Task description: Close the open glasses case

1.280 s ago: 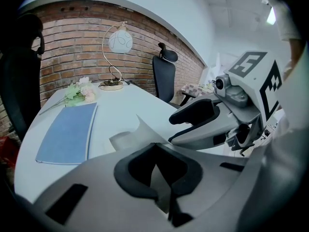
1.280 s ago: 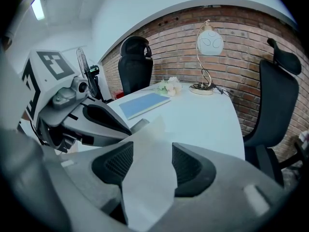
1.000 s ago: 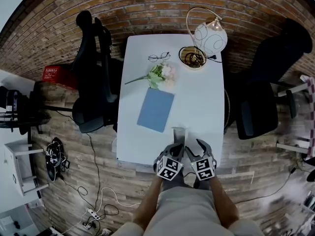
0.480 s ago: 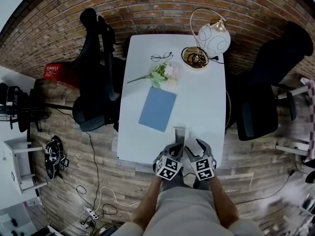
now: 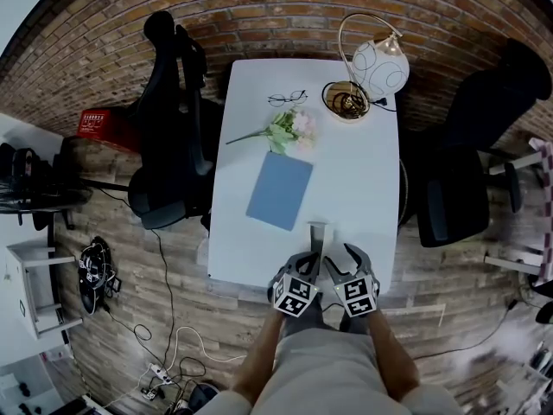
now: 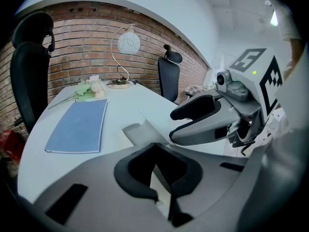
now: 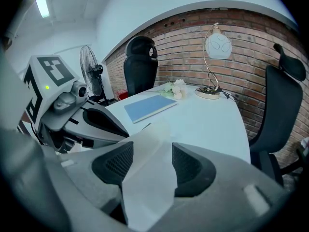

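Note:
A pale grey, thin-walled glasses case [image 5: 317, 234] stands up at the table's near edge, between my two grippers. In the left gripper view its flap [image 6: 140, 129] runs into the jaws of my left gripper [image 6: 161, 170], which is shut on it. The right gripper [image 7: 147, 163] also holds the case's panel [image 7: 145, 187] between its dark pads. From above, the left gripper [image 5: 309, 260] and right gripper [image 5: 339, 262] sit side by side, almost touching. A pair of glasses [image 5: 287, 99] lies at the far end of the table.
On the white table [image 5: 363, 188] lie a blue notebook [image 5: 279, 190], a flower sprig [image 5: 281, 130], and a lamp [image 5: 378, 63] beside a round tray [image 5: 347, 102]. Black office chairs [image 5: 173, 128] flank both sides. Cables lie on the floor at the left.
The head view has drifted a little, so the table sits slightly further right. Both grippers and the case keep the same pose.

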Demonstrator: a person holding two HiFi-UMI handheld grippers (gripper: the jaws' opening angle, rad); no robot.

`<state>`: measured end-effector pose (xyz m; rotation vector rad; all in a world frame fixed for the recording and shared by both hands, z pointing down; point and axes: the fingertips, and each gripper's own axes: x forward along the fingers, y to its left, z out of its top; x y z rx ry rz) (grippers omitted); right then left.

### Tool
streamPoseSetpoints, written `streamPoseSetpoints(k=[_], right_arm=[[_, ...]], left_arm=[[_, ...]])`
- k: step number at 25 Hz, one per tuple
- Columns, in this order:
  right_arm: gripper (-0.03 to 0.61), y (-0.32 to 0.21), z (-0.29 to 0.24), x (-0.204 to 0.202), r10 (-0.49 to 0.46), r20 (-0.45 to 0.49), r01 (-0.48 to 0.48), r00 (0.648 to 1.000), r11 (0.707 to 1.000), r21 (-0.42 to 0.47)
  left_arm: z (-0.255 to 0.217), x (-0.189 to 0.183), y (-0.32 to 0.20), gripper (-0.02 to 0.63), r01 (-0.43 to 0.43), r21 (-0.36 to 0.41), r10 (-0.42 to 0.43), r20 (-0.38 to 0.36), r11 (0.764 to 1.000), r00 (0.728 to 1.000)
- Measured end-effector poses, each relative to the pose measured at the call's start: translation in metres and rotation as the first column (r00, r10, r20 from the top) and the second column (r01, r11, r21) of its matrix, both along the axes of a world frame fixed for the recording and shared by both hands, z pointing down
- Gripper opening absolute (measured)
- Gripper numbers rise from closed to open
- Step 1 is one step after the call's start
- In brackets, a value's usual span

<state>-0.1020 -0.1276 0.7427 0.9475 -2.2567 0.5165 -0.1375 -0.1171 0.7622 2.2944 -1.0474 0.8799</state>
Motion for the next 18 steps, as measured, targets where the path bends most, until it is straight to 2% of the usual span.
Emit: streamPoseSetpoints(k=[18], right_arm=[[0.253, 0.000, 0.002, -0.014, -0.009, -0.005, 0.009, 1.000, 1.000, 0.002]], left_arm=[[0.006, -0.019, 0.000, 0.003, 0.029, -0.008, -0.029, 0.004, 1.000, 1.000]])
